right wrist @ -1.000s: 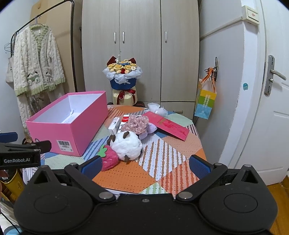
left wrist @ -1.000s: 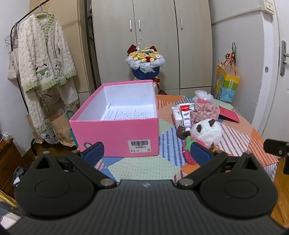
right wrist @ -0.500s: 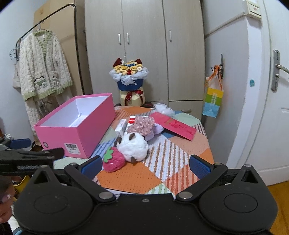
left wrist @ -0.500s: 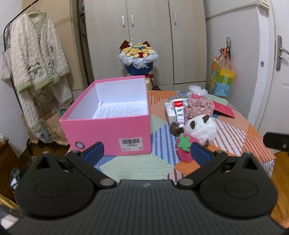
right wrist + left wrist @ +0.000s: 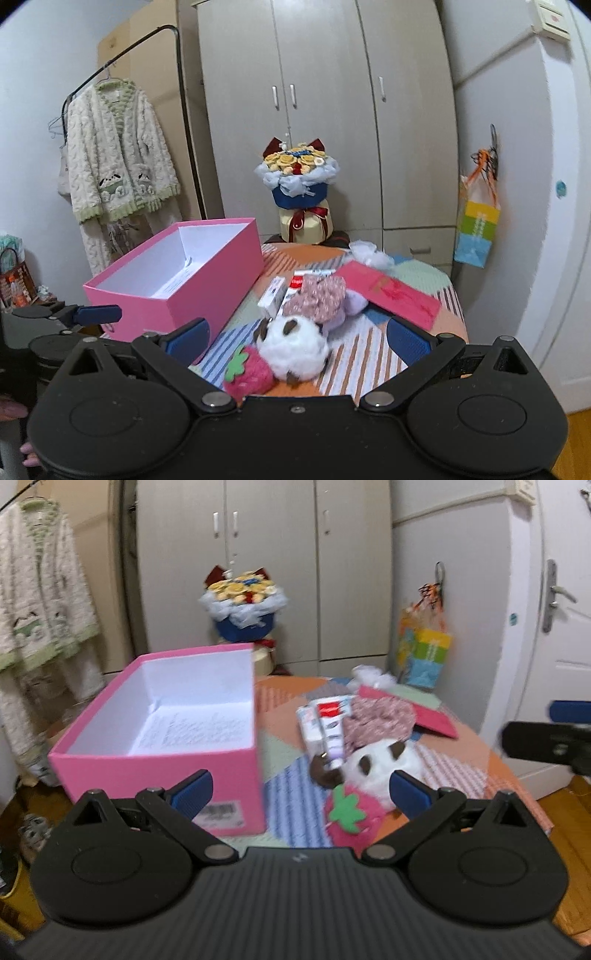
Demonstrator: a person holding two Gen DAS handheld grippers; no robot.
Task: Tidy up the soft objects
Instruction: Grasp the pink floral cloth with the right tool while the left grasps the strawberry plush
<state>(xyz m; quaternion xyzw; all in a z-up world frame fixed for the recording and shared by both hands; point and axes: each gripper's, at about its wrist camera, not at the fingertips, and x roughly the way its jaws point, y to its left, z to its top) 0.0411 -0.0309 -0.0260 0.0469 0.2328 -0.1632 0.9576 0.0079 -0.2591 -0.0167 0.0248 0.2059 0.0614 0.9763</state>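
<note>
An open pink box with a white inside stands on the left of the patchwork table. Right of it lie a white plush with brown ears, a pink plush strawberry and a pink crocheted soft piece. My left gripper is open just short of the box and the strawberry, holding nothing. My right gripper is open, framing the white plush from above the near edge.
Small cartons and a tube lie beside the box. A red envelope and white tissue sit at the table's far right. A bouquet, wardrobe, hanging robe and gift bag stand behind.
Both grippers have moved closer to the table and higher, so the box and plush toys look larger. Both stay open, and nothing on the table has moved.
</note>
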